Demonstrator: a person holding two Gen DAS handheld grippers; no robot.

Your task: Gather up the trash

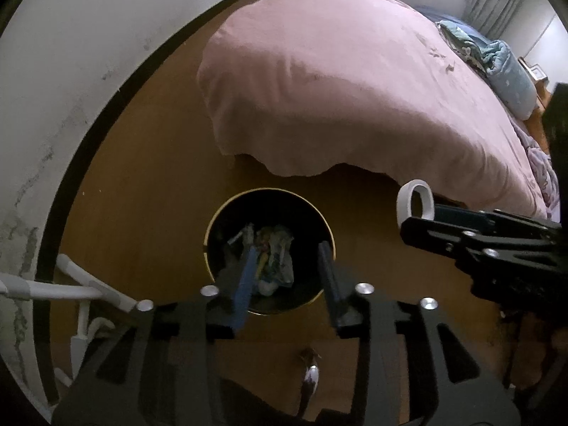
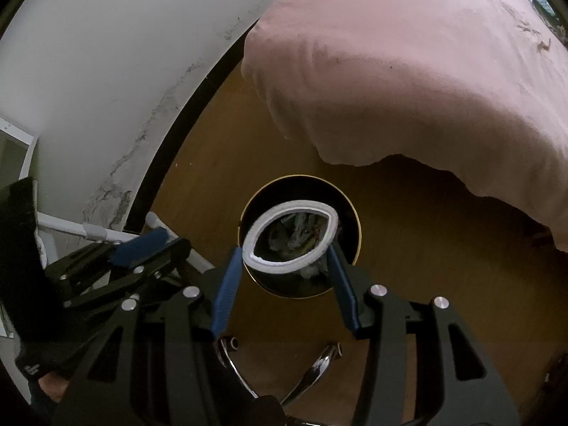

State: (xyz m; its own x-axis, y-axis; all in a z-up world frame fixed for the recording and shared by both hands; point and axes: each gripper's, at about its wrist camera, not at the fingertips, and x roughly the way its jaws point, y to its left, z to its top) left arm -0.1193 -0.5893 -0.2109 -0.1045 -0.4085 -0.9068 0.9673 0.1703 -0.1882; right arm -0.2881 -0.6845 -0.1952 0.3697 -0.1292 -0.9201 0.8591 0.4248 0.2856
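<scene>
Two hand-held grippers hang over a round black bin with a gold rim that stands on the wooden floor, just off the foot corner of a bed under a pink cover. The left hand-held gripper has its blue-padded fingers apart with nothing between them, and it points down into the bin's mouth, where crumpled wrappers and paper lie heaped at the bottom. The right hand-held gripper is clamped on a white ring, squeezed into an oval between its two pads; in the right wrist view the ring sits directly over the bin, and the trash inside shows through its hole. From the left wrist view the ring appears at the tip of the right hand-held gripper, to the right of the bin and near the hanging edge of the cover. A white wall with a dark skirting curves along the left side, and a white tube frame stands on the floor beside it. Chrome chair legs show at the bottom of the right wrist view.
</scene>
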